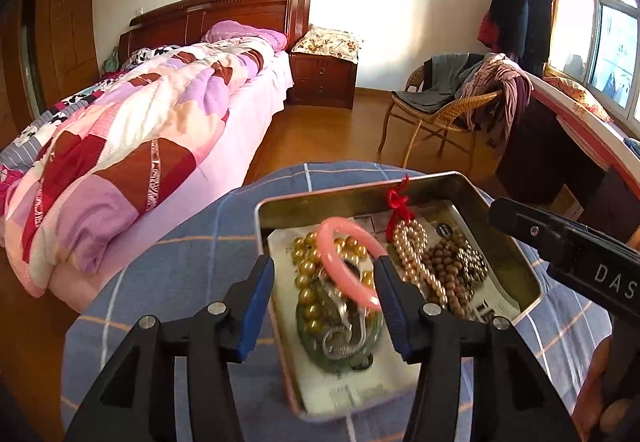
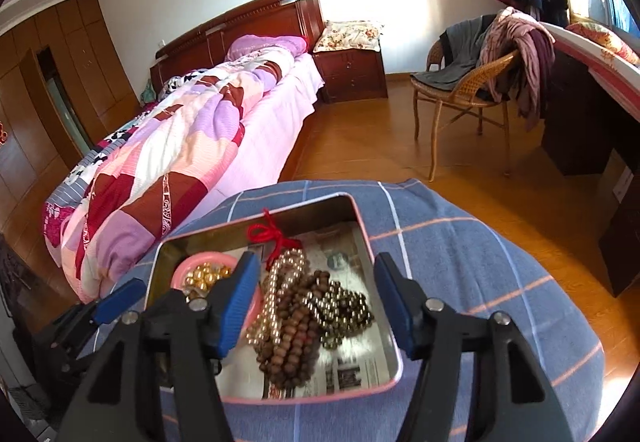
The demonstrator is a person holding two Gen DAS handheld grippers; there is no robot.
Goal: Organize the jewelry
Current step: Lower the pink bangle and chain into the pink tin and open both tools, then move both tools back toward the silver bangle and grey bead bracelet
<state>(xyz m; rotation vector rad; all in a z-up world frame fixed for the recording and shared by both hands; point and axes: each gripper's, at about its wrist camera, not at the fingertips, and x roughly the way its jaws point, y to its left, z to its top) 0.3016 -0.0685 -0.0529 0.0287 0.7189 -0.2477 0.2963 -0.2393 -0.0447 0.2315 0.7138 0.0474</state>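
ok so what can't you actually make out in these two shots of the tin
- Left wrist view: the green bangle lies partly under a silvery piece; the pink bangle is motion-blurred.
- Right wrist view: the right hand-held gripper has a finger covering part of the pink bangle and gold beads.
- Both views: the print on the paper lining the tin is too blurred to read.

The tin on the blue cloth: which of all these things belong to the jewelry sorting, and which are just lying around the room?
Part of the job:
- metal tin
- pink bangle
- gold beads
- pearl strand
- brown wooden beads
- green bangle
- left claw and right claw, both open

Just lying about:
- bed
- wicker chair
- nightstand
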